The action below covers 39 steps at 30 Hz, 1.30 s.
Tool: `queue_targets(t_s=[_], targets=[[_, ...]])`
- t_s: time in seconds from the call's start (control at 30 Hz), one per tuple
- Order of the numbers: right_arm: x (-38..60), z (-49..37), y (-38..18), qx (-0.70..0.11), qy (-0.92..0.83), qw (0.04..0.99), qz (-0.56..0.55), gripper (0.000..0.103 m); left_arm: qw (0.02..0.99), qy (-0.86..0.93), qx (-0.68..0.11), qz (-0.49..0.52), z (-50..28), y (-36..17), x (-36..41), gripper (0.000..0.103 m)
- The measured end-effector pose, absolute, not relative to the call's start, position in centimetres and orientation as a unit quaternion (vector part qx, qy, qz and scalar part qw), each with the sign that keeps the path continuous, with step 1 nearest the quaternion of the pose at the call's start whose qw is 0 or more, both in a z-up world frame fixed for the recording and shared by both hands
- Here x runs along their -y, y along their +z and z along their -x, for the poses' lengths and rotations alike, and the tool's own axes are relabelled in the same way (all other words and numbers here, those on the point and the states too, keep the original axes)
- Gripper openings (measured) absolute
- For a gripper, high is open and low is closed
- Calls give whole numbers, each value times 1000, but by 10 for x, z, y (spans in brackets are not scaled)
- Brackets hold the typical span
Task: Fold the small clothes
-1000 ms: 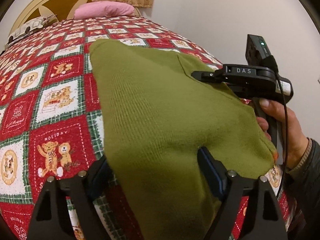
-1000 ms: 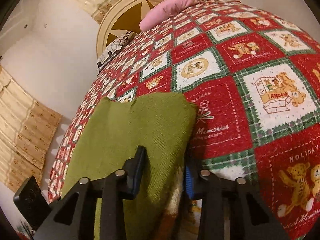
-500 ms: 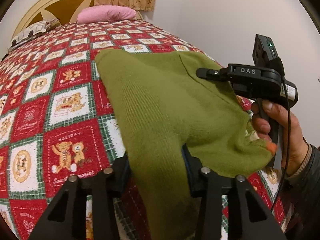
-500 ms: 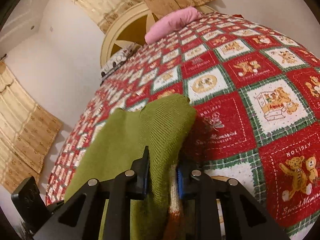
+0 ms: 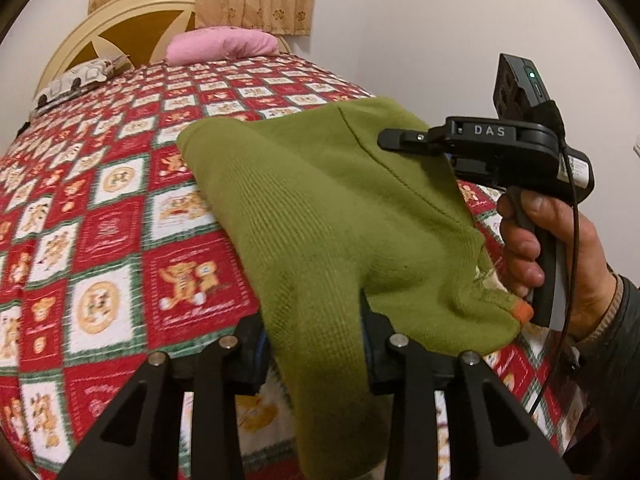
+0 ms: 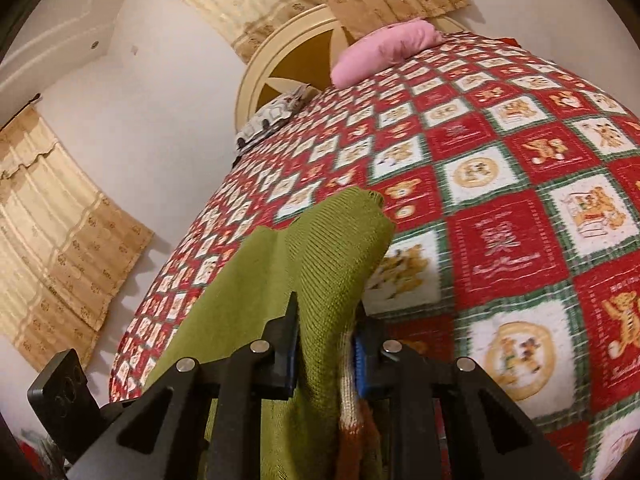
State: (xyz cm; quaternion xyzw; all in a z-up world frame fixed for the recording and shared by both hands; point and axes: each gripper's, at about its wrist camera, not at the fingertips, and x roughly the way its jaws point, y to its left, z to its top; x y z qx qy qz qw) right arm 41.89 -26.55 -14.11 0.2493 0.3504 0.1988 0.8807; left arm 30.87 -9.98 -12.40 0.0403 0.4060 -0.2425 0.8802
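Observation:
A small green knit garment (image 5: 320,200) lies on a red, white and green teddy-bear bedspread (image 5: 100,220), its near edge lifted off the bed. My left gripper (image 5: 314,332) has a bunched fold of the near edge between its jaws; they are closing and the pads press the cloth. In the right wrist view, my right gripper (image 6: 326,332) is shut on the green garment (image 6: 320,248) at an edge with cream and orange trim. From the left wrist view, the right gripper (image 5: 394,140) shows side-on above the cloth's right side, held by a hand (image 5: 560,248).
A pink pillow (image 5: 222,46) and a patterned pillow (image 5: 76,80) lie at the head of the bed by a cream round headboard (image 5: 132,20). A white wall runs along the bed's right side. The bedspread (image 6: 500,200) stretches wide beyond the garment. Beige curtains (image 6: 60,220) hang behind.
The left jaws have closed from wide open onto the garment's near edge, and the right jaws have tightened. Both grippers have risen, lifting the near edge so the cloth bunches toward the far side.

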Motion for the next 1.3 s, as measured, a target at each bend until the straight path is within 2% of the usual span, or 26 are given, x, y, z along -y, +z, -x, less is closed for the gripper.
queue_targets(t_s=[1.3], targets=[[35, -407, -128, -378, 371, 825, -195, 21, 921, -120, -371, 30, -227, -108, -88, 36]])
